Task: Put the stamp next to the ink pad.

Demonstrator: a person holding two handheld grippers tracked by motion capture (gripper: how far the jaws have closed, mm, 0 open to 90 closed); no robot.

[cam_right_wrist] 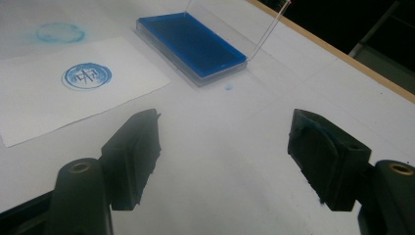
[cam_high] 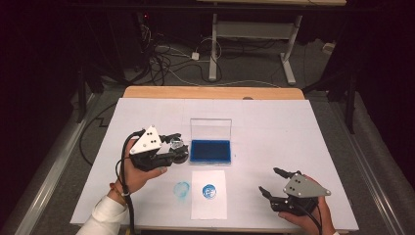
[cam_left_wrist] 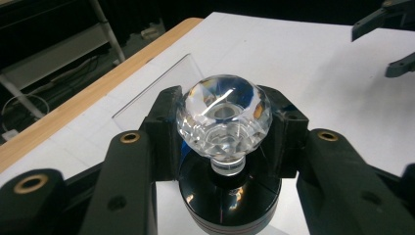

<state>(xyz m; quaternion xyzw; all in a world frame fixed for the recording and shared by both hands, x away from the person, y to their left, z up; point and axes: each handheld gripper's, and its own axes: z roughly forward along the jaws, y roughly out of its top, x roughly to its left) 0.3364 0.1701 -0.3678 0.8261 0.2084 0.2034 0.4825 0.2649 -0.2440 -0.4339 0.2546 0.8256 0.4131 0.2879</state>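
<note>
near: we've got 2 grippers, right gripper (cam_high: 270, 182) spread wide on nothing, 1 paper sheet (cam_high: 209, 206) with 1 crisp blue print (cam_high: 209, 191), 1 smudged ring (cam_high: 181, 189) left of it | mid: left gripper (cam_high: 177, 146) clamped on 1 crystal-knob stamp (cam_left_wrist: 223, 117) left of the pad; knob facets clear in left gripper view | far: 1 blue ink pad (cam_high: 211, 150), lid up; right gripper view catches a blue speck (cam_right_wrist: 227, 87) beside it

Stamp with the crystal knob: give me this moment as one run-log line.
left tongs: shut on stamp | right tongs: open, nothing between | ink pad: lid up | paper: one blue print
</note>
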